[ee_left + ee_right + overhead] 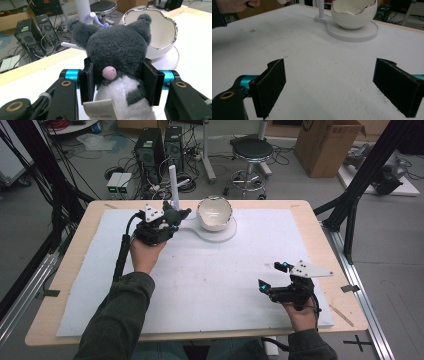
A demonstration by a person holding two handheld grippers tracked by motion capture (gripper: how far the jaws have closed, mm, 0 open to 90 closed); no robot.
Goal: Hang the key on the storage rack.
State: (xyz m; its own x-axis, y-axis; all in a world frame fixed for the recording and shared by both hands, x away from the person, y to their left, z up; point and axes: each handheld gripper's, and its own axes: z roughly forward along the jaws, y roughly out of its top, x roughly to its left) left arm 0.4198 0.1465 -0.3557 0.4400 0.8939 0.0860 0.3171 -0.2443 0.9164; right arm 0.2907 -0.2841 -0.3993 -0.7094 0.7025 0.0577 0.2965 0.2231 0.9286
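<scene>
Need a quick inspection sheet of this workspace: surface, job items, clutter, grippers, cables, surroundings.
Surface: white mat on a wooden table, faint specks.
Job's things: grey and white plush toy with a label, held beside the eggshell-shaped bowl; the bowl sits on a round white base with an upright post.
Clutter: nothing seen on the mat.
Grippers: left gripper shut on the plush toy; right gripper open, holds nothing, low over the mat.
Cables: black cable trails from the left gripper along the forearm.
Surroundings: computer towers, stool, cardboard box, floor wiring.
</scene>
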